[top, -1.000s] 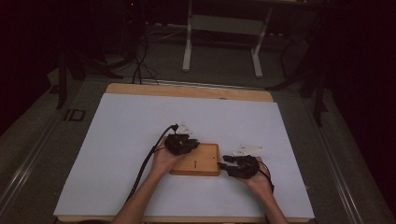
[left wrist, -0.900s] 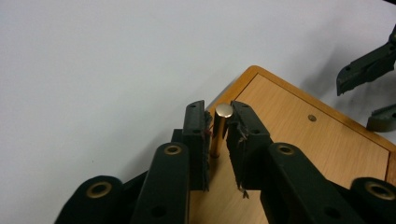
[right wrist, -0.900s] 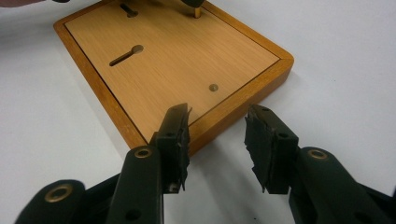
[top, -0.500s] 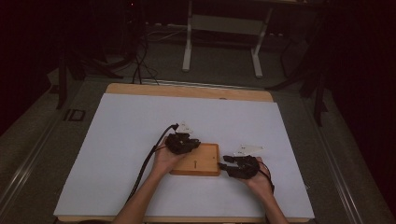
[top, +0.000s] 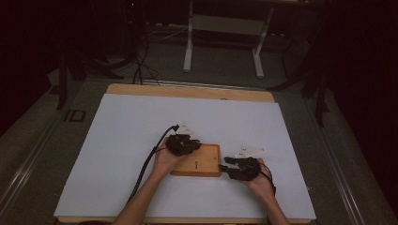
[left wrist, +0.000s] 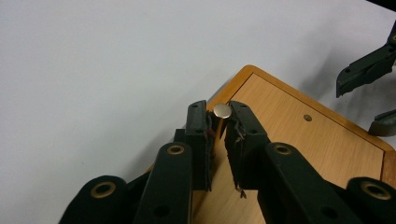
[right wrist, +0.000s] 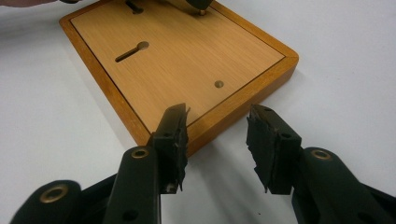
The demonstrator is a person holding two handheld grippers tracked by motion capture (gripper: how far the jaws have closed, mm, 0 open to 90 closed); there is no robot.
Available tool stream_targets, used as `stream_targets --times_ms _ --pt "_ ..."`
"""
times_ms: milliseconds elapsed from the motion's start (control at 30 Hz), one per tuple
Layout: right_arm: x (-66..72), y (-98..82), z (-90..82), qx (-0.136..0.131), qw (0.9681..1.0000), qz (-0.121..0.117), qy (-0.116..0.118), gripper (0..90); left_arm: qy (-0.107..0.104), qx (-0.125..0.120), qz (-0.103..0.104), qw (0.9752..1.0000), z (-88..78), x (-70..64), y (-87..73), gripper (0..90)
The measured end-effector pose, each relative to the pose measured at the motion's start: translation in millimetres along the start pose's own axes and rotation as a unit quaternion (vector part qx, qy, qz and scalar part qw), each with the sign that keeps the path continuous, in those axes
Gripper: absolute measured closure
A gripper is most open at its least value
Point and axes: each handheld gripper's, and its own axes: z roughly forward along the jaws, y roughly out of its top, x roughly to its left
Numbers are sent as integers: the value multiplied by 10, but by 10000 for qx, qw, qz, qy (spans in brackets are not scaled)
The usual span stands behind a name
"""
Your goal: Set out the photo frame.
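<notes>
A flat wooden board [top: 199, 161] with a raised rim lies on the white table cover, near the front middle. At the board's far left corner stands a metal pin [left wrist: 222, 110] with a round silver head. My left gripper [left wrist: 218, 112] is shut on its shaft, and in the high view this left gripper [top: 184, 143] sits over that corner. My right gripper [right wrist: 217, 119] is open, its jaws straddling the near rim of the board [right wrist: 187, 56] with nothing held. From above, the right gripper [top: 226, 165] is just off the board's right edge. The board has a keyhole slot [right wrist: 132, 51] and a small hole [right wrist: 218, 84].
The white cover [top: 141, 126] spans most of the wooden table [top: 187, 91]. A black cable [top: 148, 164] trails from the left gripper toward the front edge. Beyond the table, a grey metal stand [top: 225, 28] and cables sit on the dark floor.
</notes>
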Motion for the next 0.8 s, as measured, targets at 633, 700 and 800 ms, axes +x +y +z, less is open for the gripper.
stream_targets --times_ms 633,700,800 --pt "42 -7 -3 13 10000 -16 76 526 -368 109 -270 9989 3 116 19 835" --pt "50 -7 -6 24 10000 -42 53 504 -385 175 -262 9988 6 123 39 836" --pt "61 -6 -8 4 9998 -101 145 479 -500 201 -342 9980 9 159 44 836"
